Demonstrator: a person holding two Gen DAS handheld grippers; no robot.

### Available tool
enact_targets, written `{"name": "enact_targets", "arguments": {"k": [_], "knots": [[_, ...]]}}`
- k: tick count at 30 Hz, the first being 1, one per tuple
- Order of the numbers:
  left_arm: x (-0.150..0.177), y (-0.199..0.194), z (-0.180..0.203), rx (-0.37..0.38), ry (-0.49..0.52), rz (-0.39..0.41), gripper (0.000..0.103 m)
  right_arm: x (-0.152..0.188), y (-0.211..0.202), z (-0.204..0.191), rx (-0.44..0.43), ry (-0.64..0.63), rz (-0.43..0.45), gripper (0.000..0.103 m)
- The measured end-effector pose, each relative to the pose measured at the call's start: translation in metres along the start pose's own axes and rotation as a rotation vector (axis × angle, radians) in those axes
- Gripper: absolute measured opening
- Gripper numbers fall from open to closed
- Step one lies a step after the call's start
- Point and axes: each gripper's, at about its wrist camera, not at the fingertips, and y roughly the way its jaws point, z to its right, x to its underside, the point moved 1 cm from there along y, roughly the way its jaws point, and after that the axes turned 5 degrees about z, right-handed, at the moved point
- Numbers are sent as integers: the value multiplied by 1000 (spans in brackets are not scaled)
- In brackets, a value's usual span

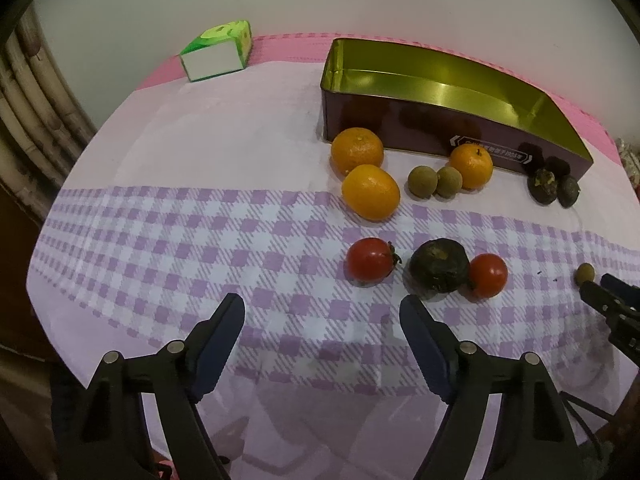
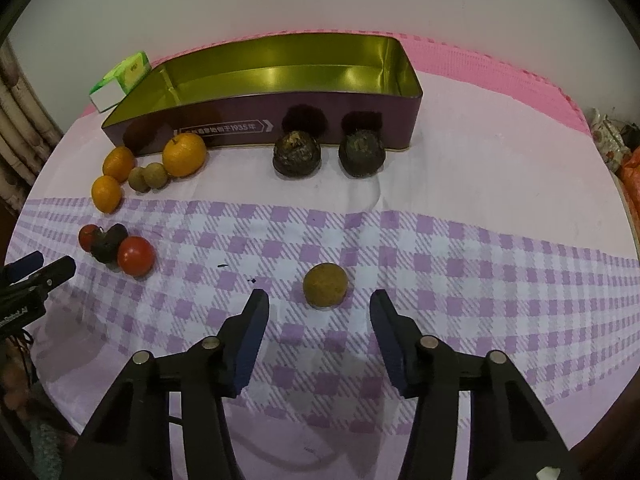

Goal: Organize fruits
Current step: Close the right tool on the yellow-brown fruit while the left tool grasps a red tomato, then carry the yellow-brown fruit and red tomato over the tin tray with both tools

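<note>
Lining up right gripper (image 2: 319, 306), wide open and empty, just near of lone longan (image 2: 325, 284); idling left gripper (image 1: 322, 314), open, empty, near tomatoes (image 1: 370, 260)

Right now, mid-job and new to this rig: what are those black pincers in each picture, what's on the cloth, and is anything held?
Each picture comes from a camera on a hand-held gripper, looking along its fingers. The left hand-held gripper and right hand-held gripper are both open, holding nothing. On the checked tablecloth lie three oranges, two tomatoes, dark round fruits and small tan fruits; one tan fruit sits just ahead of the right fingers. The gold-lined tin looks empty. A green box stands behind.
</note>
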Motion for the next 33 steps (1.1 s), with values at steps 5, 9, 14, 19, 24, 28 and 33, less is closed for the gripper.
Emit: {"name": "enact_targets", "arguments": {"k": [5, 9, 14, 19, 24, 28, 33], "knots": [[-5, 6, 2, 15, 19, -1, 80, -1, 8, 2, -11, 13, -13, 45], [-11, 14, 6, 19, 35, -10, 74, -2, 12, 4, -23, 15, -22, 41], [-17, 23, 7, 26, 56, -22, 68, -5, 18, 4, -33, 20, -28, 39], [-25, 33, 11, 27, 77, -26, 67, -4, 18, 4, -35, 20, -30, 37], [-35, 48, 16, 35, 94, -42, 55, -5, 20, 4, -37, 16, -32, 33], [-37, 55, 17, 48, 89, -55, 44, -6, 21, 4, -34, 17, -32, 28], [-34, 57, 23, 68, 105, -60, 31, -7, 22, 3, -26, 13, -36, 24]]}}
